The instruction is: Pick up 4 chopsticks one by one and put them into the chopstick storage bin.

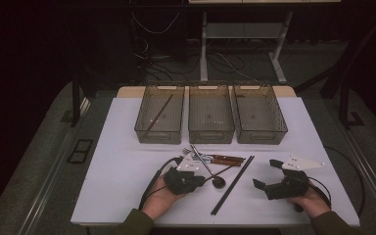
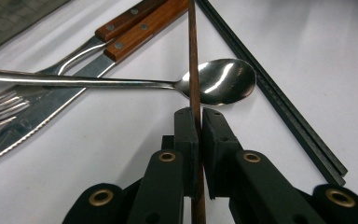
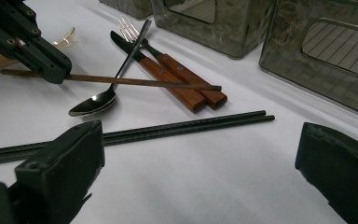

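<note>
Low in the centre of the left gripper view, the left tool (image 2: 199, 122) pinches a brown chopstick (image 2: 192, 56) that crosses the spoon (image 2: 223, 81) on the white worktop (image 2: 121, 135). At lower right of the high view, the right tool (image 1: 269, 174) stands spread, holding nothing.
</note>
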{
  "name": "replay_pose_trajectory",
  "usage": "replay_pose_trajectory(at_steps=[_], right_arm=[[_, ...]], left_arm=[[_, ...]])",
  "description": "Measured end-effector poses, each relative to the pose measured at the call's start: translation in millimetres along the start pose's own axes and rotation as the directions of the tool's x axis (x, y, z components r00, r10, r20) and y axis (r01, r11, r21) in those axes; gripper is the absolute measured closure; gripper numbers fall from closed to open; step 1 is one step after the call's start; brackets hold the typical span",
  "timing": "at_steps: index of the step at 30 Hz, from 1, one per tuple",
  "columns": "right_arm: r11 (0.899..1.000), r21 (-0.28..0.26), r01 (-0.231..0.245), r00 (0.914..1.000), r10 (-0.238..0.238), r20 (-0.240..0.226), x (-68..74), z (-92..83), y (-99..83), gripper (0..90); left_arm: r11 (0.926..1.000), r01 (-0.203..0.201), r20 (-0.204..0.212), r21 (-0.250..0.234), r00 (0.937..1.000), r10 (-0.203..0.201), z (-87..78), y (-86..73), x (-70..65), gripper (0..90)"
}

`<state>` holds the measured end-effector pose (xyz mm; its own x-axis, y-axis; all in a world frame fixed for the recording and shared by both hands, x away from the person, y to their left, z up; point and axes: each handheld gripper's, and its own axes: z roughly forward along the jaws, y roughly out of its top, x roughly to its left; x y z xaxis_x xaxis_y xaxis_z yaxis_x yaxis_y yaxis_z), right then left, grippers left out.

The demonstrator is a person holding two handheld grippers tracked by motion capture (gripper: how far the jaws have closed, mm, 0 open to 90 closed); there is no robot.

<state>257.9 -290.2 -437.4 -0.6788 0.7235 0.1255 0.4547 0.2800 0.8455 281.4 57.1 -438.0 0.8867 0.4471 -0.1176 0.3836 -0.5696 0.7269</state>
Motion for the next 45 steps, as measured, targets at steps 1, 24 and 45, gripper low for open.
replay_pose_trajectory(at_steps=[1, 24, 45], right_arm=[[1.0, 0.0, 0.0, 1.0, 0.0, 0.0, 0.0, 0.0, 0.0, 1.4], [1.0, 0.0, -0.002, 1.0, 0.002, -0.001, -0.3, -0.2, 0.0, 1.4], [1.0, -0.002, 0.0, 1.0, 0.0, -0.001, -0.3, -0.3, 0.1, 1.4]], left_arm=[[1.0, 0.0, 0.001, -0.003, 1.0, 0.0, -1.0, 0.1, 0.8, 84.2], [0.999, 0.013, -0.01, -0.044, 0.9999, -0.013, -25.6, -0.1, 16.2, 84.2], [0.9897, 0.06, -0.059, -0.13, 0.9959, -0.068, -59.0, -4.9, 37.7, 84.2]])
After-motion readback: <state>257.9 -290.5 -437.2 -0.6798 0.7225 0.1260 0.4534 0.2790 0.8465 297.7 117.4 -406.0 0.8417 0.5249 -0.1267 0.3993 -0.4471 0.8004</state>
